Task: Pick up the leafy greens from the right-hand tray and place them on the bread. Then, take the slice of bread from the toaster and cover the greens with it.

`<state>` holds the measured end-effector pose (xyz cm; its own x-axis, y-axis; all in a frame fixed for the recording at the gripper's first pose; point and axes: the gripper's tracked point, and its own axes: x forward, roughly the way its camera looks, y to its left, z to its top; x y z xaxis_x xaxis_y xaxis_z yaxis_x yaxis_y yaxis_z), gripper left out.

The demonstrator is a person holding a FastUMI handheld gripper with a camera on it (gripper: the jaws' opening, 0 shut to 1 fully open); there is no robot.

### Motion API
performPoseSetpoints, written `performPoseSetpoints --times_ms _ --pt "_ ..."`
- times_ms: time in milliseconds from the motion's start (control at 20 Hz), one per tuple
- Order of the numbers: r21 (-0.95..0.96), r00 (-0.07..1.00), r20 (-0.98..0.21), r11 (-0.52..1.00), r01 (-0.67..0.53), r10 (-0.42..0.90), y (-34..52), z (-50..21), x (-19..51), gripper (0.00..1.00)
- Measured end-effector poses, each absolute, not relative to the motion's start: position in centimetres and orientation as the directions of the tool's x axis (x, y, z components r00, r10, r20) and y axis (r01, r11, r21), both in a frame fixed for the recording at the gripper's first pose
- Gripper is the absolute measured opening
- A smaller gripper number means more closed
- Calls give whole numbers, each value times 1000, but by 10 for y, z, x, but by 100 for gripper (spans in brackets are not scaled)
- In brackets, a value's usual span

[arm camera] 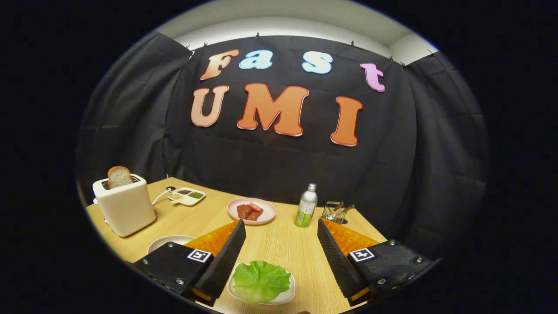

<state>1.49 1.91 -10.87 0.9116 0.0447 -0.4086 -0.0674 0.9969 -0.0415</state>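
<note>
2 fingers of the tool (281, 226) wide apart, empty; leafy greens (260, 280) between; plate (171, 240) half hidden.

Light falls from above — a bright strip glows along the ceiling over the dark cloth wall; the counter (279, 244) is evenly and warmly lit, while the cloth soaks up light and stays dim; soft shadows sit close under the toaster (124, 204) and the bottle (306, 206); a faint sheen shows on the lettuce (260, 280); the fisheye bends straight edges strongly toward the rim — focus is fairly sharp mid-scene, softer at the margins.
</note>
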Motion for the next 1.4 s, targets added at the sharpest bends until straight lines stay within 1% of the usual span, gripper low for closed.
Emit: performPoseSetpoints --times_ms 100,200,300,500,900,1050,1250,1400 --pt "-15 865 -497 996 -86 67 23 -130 11 98" --pt "-19 818 -573 997 -76 52 19 -148 10 98" --pt "-11 779 -625 998 -60 40 17 -161 9 98" --pt "59 685 -724 997 -52 78 23 -189 3 96" --pt "87 531 -840 993 -74 113 35 -232 -10 96" --pt "60 500 -861 995 -82 94 36 -245 -12 96" --pt "63 448 -888 993 -105 103 43 -260 -17 96" --pt "46 417 -905 995 -93 81 41 -275 -20 95"
